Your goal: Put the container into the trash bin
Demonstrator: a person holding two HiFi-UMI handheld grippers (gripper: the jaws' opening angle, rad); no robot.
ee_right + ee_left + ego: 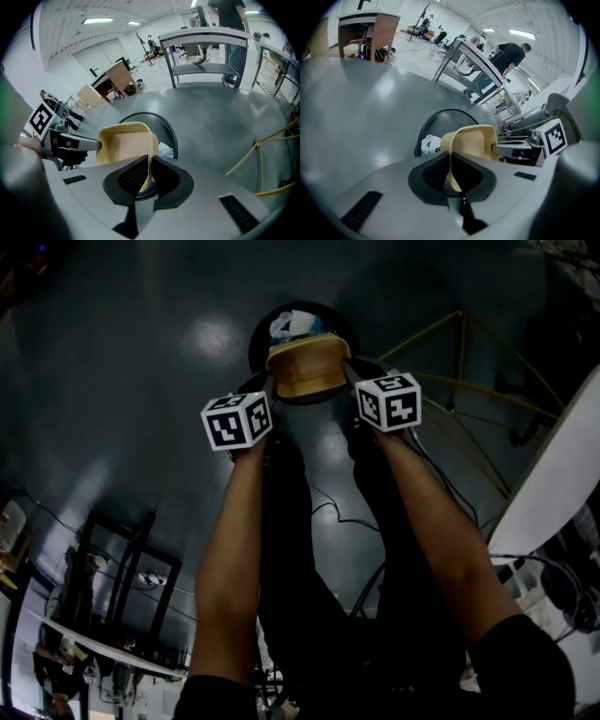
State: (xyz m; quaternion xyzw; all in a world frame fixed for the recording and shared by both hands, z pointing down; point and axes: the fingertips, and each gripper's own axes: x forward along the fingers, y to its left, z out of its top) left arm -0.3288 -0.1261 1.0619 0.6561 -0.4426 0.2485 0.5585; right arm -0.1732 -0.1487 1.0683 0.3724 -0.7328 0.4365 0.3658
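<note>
A tan, shallow container [307, 369] hangs between my two grippers, just above a round black mesh trash bin [270, 326]. My left gripper [269, 388] is shut on the container's left rim [451, 159]. On the opposite rim [149, 161] my right gripper [349, 379] is shut too. In the left gripper view the container [472, 143] covers part of the bin [440, 123]. The right gripper view shows the container [125, 143] in front of the bin [165, 126]. White and blue rubbish [292, 324] lies inside the bin.
The floor [122, 381] is dark grey and glossy. A yellow wire frame [469, 381] stands to the right of the bin, with a white table edge [553, 474] beyond it. Black cables [337, 512] trail on the floor. Metal tables [473, 61] and a person [511, 54] stand farther off.
</note>
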